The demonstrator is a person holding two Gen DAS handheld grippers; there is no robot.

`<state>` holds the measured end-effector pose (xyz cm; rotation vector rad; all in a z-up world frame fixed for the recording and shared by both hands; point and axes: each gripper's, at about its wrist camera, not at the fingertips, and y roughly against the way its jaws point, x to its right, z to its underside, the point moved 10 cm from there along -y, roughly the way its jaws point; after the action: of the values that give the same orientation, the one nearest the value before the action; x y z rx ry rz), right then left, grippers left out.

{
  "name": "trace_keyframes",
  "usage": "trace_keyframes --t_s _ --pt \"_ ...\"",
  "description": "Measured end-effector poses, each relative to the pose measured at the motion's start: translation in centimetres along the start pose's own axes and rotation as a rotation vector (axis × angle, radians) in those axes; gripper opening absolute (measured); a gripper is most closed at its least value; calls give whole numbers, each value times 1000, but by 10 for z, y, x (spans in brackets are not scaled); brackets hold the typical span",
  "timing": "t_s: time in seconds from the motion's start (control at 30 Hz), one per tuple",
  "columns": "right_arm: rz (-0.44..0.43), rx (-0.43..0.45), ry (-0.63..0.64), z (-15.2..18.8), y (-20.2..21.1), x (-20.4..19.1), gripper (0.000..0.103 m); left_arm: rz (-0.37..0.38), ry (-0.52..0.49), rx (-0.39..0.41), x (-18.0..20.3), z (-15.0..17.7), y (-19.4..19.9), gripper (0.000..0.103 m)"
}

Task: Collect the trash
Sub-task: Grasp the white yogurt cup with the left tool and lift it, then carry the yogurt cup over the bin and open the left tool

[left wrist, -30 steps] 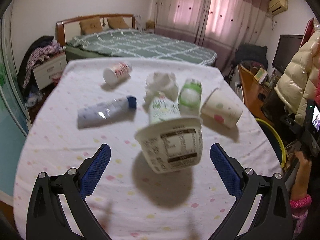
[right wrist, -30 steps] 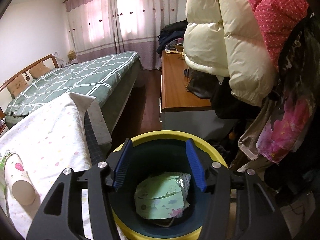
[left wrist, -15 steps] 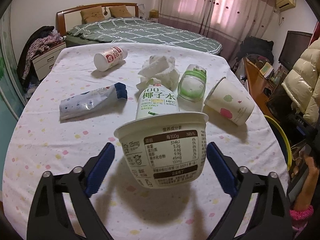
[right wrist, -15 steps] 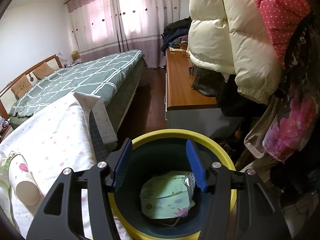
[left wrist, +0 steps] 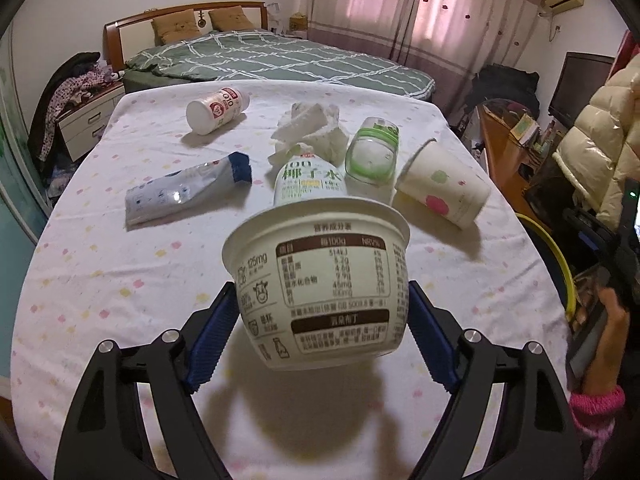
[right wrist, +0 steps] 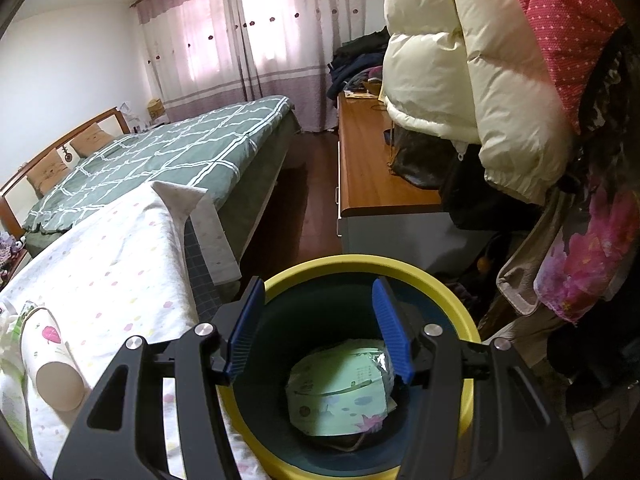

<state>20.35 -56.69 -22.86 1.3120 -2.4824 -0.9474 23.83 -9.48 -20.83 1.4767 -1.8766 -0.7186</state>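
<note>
Closing in, the left gripper (left wrist: 320,334) now has both blue pads against the upright pudding cup (left wrist: 320,280) on the tablecloth (left wrist: 100,280), while the right gripper (right wrist: 318,330) hangs half-open, empty, over the yellow-rimmed bin (right wrist: 460,312) off the table's right edge.

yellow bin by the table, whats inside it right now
Inside the yellow bin lies a pale green printed packet, crumpled at one edge. Whatever sits beneath it on the dark bottom is covered, and the right gripper hides part of the inside.
</note>
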Motion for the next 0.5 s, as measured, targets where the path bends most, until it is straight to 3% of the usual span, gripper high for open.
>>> trace_keyframes --t_s 0.27,0.5 --pt "-14 4 -2 0 1 -1 53 16 -18 27 3 20 38 81" --pt "-53 12 -27 -2 9 7 53 71 -74 60 38 9 54 81"
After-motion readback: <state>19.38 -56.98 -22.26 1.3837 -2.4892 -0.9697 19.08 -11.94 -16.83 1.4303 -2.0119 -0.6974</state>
